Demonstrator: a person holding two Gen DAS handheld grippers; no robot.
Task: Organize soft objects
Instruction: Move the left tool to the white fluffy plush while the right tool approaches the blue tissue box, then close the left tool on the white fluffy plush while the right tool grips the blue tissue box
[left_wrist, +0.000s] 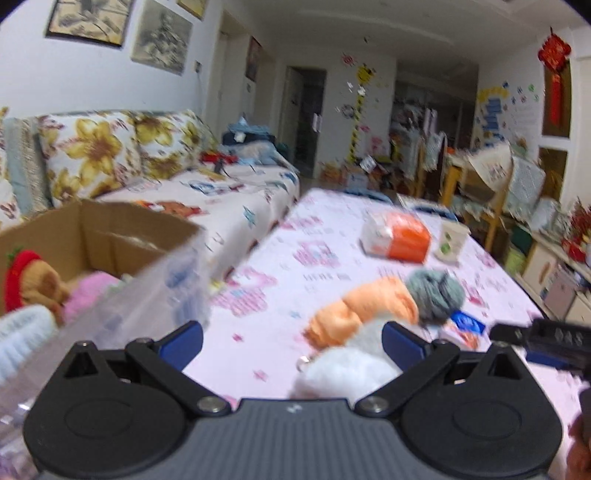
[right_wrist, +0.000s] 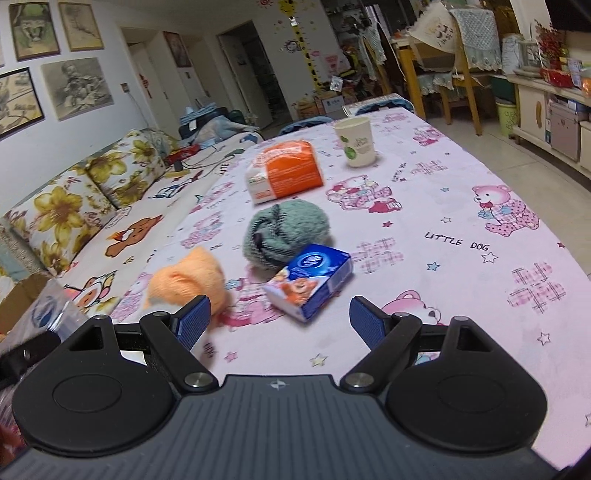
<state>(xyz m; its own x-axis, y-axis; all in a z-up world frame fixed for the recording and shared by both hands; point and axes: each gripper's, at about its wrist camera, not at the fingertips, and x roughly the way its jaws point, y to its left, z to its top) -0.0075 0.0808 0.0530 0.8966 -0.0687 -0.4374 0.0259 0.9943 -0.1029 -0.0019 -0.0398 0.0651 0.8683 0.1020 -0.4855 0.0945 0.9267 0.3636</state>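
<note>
My left gripper (left_wrist: 291, 343) is open above the pink tablecloth. A white fluffy toy (left_wrist: 343, 365) lies just by its right finger, not held. Behind it lie an orange plush (left_wrist: 364, 308) and a grey-green yarn ball (left_wrist: 436, 295). A cardboard box (left_wrist: 110, 236) at the left holds a brown and red plush (left_wrist: 31, 280) and a pink soft item (left_wrist: 90, 291). My right gripper (right_wrist: 280, 321) is open and empty. Ahead of it lie a blue tissue pack (right_wrist: 310, 282), the yarn ball (right_wrist: 286, 230) and the orange plush (right_wrist: 188, 280).
An orange and white packet (right_wrist: 284, 171) and a paper cup (right_wrist: 354, 142) stand farther back on the table (right_wrist: 461, 229). A floral sofa (left_wrist: 122, 155) runs along the left. Chairs (right_wrist: 443, 62) and cabinets (right_wrist: 546, 107) stand at the far right. My right gripper shows at the left view's right edge (left_wrist: 543, 339).
</note>
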